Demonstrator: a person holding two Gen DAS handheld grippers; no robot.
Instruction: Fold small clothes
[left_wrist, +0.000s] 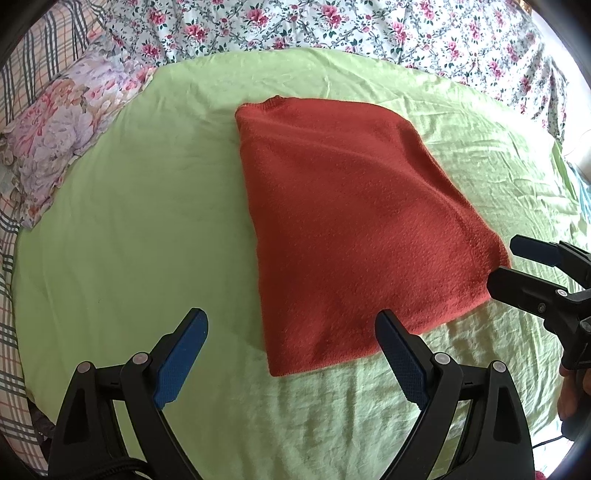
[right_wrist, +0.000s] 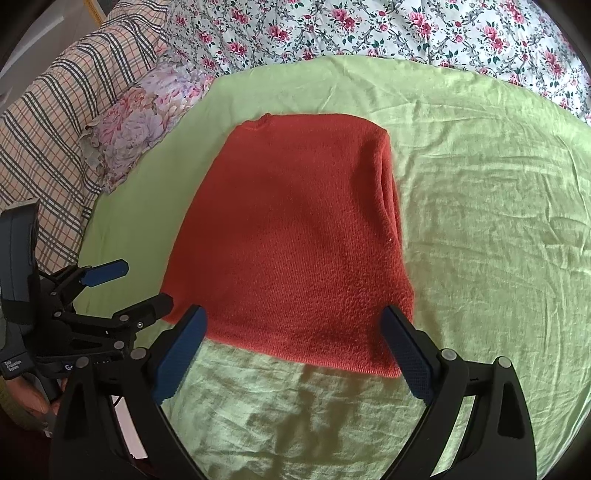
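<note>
- Left wrist view, far left of frame: a floral pillow (left_wrist: 70, 125) lies at the edge of the green sheet (left_wrist: 129, 221), clear of the working area.
- Lower centre: the left gripper (left_wrist: 291, 325) hovers with jaws spread, holding nothing.
- Centre: the red knit garment (left_wrist: 351, 221) lies flat as a folded rectangle, probably ready for another fold.
- Right edge: the right gripper (left_wrist: 517, 262), jaws spread, sits beside the garment's near corner, seemingly poised to grasp.

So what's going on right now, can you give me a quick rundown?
Left hand-held gripper open, empty. Right hand-held gripper open, empty, at near hem. Red sweater folded flat on green sheet. Nothing in the way.
</note>
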